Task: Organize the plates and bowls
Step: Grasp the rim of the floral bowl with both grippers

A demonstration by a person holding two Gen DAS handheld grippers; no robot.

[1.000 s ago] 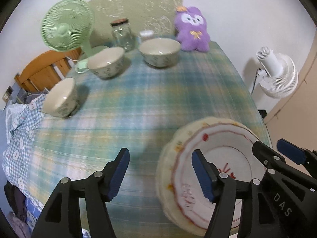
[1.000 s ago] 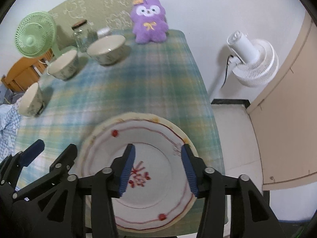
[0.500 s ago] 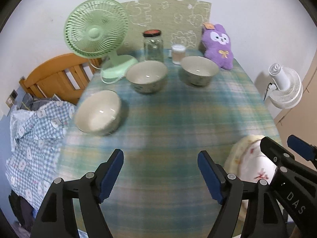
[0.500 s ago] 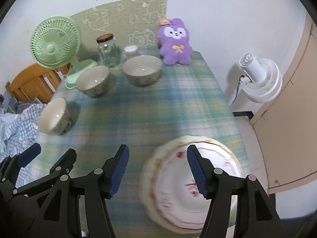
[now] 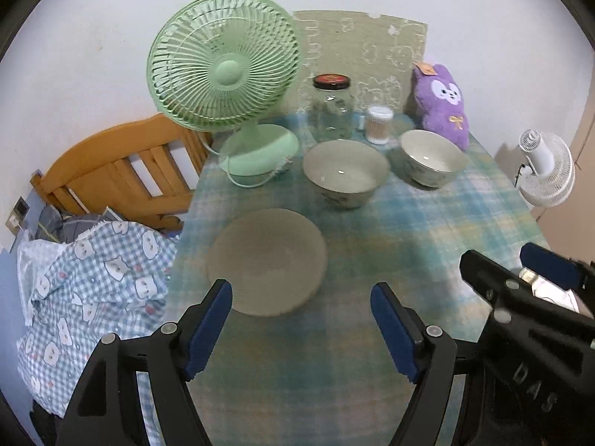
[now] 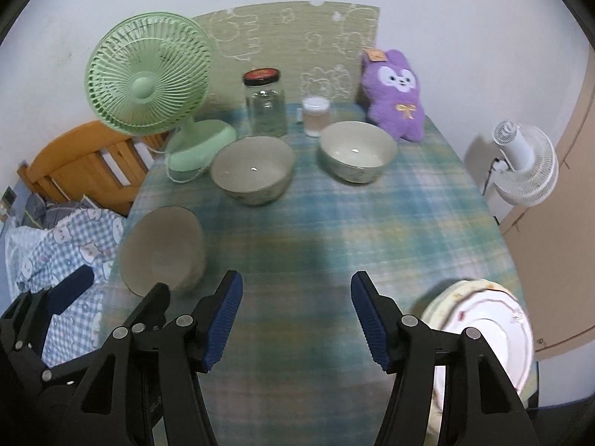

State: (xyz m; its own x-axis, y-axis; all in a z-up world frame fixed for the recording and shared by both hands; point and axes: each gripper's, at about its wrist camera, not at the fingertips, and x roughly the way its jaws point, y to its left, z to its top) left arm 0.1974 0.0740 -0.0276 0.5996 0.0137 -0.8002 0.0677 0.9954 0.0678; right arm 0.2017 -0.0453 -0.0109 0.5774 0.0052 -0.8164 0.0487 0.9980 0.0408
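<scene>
Both our tongs, left [image 5: 301, 325] and right [image 6: 296, 321], gaped empty; nearest bowl [image 5: 267, 262] ahead of the left, plates [image 6: 483, 338] stacked right.

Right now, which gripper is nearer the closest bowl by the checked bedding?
Left. The left gripper hangs open just short of the near bowl; the right gripper, also open, sits off to the bowl's right.

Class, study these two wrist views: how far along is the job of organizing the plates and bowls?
Done: the plates sit stacked at the table's near right corner. In hand: nothing; the left tool and right tool are open, the left facing the nearest bowl. Left: all three bowls, including the middle and far bowl, stand apart.
</scene>
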